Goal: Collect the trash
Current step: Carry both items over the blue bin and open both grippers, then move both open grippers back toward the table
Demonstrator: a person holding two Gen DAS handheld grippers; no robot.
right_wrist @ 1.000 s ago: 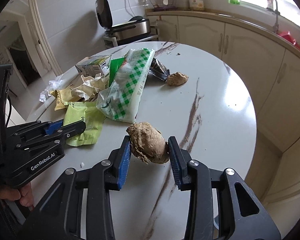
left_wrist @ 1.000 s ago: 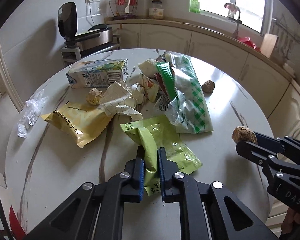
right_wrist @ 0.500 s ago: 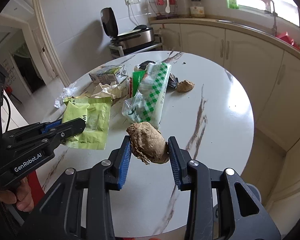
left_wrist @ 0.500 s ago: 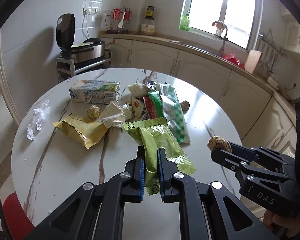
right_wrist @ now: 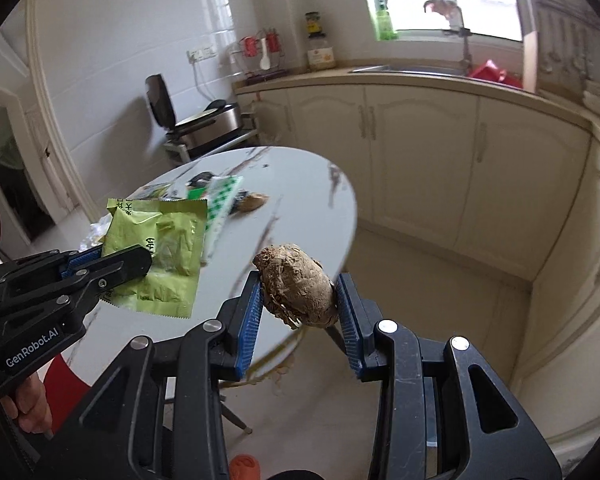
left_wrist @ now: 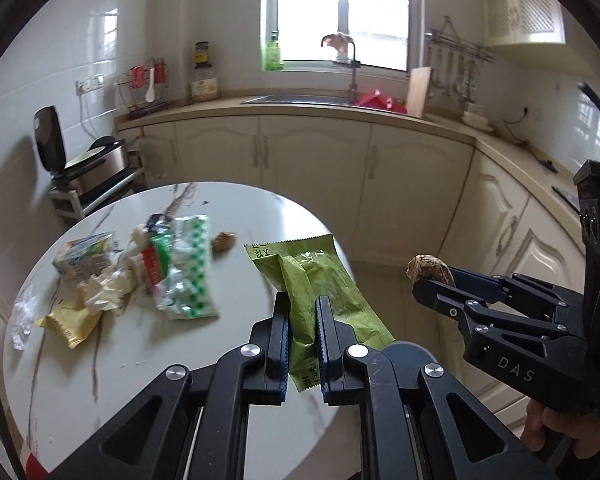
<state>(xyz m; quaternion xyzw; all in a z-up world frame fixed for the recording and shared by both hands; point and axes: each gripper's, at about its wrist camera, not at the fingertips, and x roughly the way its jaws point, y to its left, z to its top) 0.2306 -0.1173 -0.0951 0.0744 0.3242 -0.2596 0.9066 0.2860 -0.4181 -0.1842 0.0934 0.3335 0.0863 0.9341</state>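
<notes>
My left gripper (left_wrist: pixel 303 312) is shut on a green snack wrapper (left_wrist: pixel 312 276) and holds it in the air over the near right edge of the round white table (left_wrist: pixel 236 320). The wrapper also shows in the right wrist view (right_wrist: pixel 160 252). My right gripper (right_wrist: pixel 300 300) is shut on a brown crumpled lump (right_wrist: pixel 298 290), held above the floor just off the table's right edge; the lump also shows in the left wrist view (left_wrist: pixel 428 266). More trash lies on the table: a green-checked bag (left_wrist: pixel 192 268), a carton (left_wrist: pixel 84 258), a yellow wrapper (left_wrist: pixel 70 322), crumpled paper (left_wrist: pixel 104 292), another brown lump (left_wrist: pixel 224 242).
Cream kitchen cabinets (left_wrist: pixel 312 184) and a counter with a sink (left_wrist: pixel 296 99) run behind and to the right of the table. A clear plastic scrap (left_wrist: pixel 22 314) lies at the table's left edge. An appliance on a stand (left_wrist: pixel 88 168) is at the far left.
Both grippers have lifted and pulled back from the table toward the right, carrying the green wrapper and the brown lump. The trash pile now looks farther away.
</notes>
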